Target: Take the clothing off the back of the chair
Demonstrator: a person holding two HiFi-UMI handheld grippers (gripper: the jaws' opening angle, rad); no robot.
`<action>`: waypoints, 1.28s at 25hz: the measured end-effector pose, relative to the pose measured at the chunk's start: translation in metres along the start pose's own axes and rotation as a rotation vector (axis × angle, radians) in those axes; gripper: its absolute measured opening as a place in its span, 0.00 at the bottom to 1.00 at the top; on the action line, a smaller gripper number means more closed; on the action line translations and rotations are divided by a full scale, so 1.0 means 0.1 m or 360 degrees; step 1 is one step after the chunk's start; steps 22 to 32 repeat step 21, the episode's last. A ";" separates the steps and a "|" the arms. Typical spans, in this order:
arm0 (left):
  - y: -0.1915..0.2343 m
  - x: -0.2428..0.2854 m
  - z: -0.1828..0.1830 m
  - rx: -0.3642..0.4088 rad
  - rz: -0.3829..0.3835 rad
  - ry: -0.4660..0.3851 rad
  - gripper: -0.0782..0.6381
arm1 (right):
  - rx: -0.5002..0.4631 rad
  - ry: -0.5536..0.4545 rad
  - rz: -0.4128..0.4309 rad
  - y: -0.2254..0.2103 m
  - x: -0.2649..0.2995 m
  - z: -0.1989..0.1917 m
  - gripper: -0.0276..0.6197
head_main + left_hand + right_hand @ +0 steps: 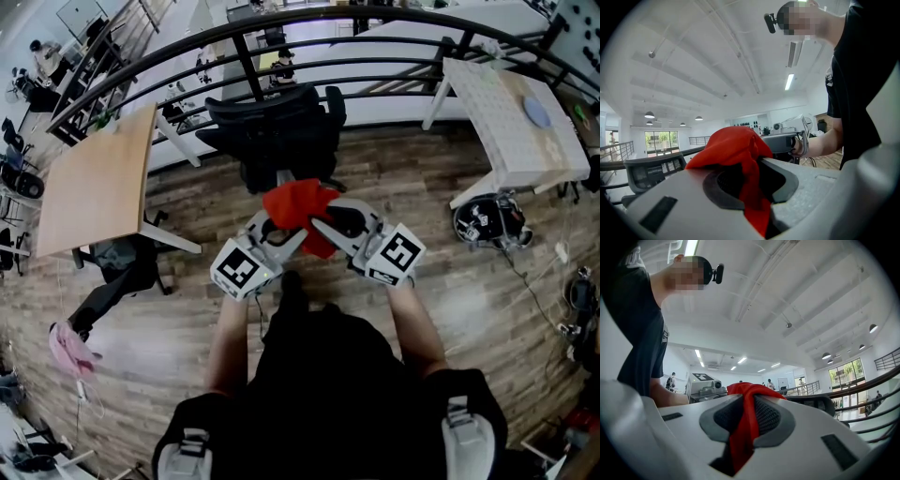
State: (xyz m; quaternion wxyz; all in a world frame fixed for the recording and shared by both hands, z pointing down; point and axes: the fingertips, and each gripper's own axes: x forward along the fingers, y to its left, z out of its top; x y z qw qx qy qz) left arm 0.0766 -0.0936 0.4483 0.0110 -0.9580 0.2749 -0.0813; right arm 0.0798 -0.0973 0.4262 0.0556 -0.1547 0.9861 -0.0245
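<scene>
A red piece of clothing hangs bunched in the air in front of the person, just on the near side of the black office chair. My left gripper is shut on its left part and my right gripper on its right part. The two grippers point toward each other. In the left gripper view the red cloth runs down between the jaws of my left gripper. A strip of the cloth is likewise pinched in my right gripper. The garment appears clear of the chair back.
A wooden table stands at the left and a white table at the right. A curved black railing runs behind the chair. On the floor lie a pink cloth and a dark helmet-like object.
</scene>
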 end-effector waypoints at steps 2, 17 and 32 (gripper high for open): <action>-0.02 0.01 0.01 0.0010 -0.0001 0.0013 0.20 | 0.0024 -0.0006 -0.0014 0.00 -0.02 0.02 0.14; -0.08 0.05 0.01 0.0024 0.0012 0.0052 0.20 | -0.0044 -0.0058 0.0028 0.01 -0.11 0.00 0.14; -0.09 0.05 -0.02 0.0034 0.0008 0.0065 0.20 | -0.0030 -0.0070 0.0014 0.01 -0.11 -0.02 0.14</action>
